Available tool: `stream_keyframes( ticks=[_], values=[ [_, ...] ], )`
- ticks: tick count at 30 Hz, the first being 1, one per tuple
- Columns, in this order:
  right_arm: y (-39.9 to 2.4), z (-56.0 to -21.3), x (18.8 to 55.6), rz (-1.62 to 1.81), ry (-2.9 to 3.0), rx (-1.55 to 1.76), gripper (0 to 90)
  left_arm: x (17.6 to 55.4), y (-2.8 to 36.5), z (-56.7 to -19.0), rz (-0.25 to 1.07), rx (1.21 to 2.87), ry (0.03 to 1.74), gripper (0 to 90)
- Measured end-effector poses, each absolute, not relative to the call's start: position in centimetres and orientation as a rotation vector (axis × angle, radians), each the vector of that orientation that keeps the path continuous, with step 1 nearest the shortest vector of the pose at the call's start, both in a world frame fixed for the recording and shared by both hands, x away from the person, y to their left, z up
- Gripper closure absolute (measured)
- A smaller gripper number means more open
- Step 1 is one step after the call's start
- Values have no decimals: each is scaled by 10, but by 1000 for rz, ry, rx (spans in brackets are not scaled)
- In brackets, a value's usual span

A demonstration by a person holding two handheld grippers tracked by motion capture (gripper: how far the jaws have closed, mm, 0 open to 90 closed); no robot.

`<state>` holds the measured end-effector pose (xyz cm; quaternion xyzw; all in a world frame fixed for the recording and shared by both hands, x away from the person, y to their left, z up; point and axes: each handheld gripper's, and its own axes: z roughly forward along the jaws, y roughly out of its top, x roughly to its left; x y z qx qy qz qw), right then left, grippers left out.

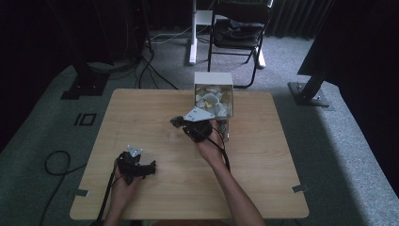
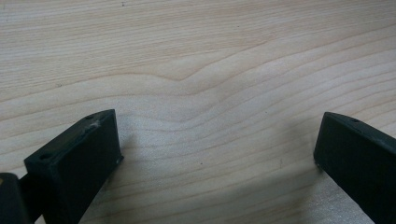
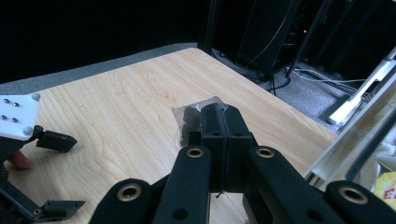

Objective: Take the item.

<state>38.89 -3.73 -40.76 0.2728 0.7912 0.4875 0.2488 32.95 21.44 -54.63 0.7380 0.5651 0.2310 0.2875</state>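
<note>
a wooden table [image 1: 155, 108] stands on grey carpet, with a black folding chair [image 1: 240, 28] and cables on the floor behind it. at the table's far edge, right of centre, sits a clear box [image 1: 214, 96] with a white back wall. it is filled with small packets [image 1: 210, 100], mostly white or pale, with a bit of yellow among them; what they hold cannot be told. in the right gripper view, the box's clear wall and frame run along the right edge, with something white and a yellow wrapper behind it.

the right gripper [image 1: 178, 122] is held above the table just in front of the box, pointing toward the table's left side. its jaws are pressed together on a small clear bag [image 3: 192, 122] with dark contents. in the right gripper view the bag sticks out past the jaw tips, its dark lumps visible through the plastic, hanging above the wood and not touching it. in the high view the bag is a small dark blur at the gripper's tip.

the left gripper [image 1: 151, 168] is low over the near left part of the table, well apart from the box, pointing right. in the left gripper view its jaws stand wide apart with bare wood grain between them, nothing held. in the right gripper view it appears at the left edge, its jaws spread.

each gripper is held by a hand coming in from the near edge.
</note>
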Motion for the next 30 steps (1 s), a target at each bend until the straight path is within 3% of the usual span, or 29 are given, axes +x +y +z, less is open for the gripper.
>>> stream_keyframes(
  ticks=[30],
  values=[
    [-25, -399, 408, 1349, 2116, 797, 899, 329, 214, -546, 611, 1975, 1507, 12]
  ],
)
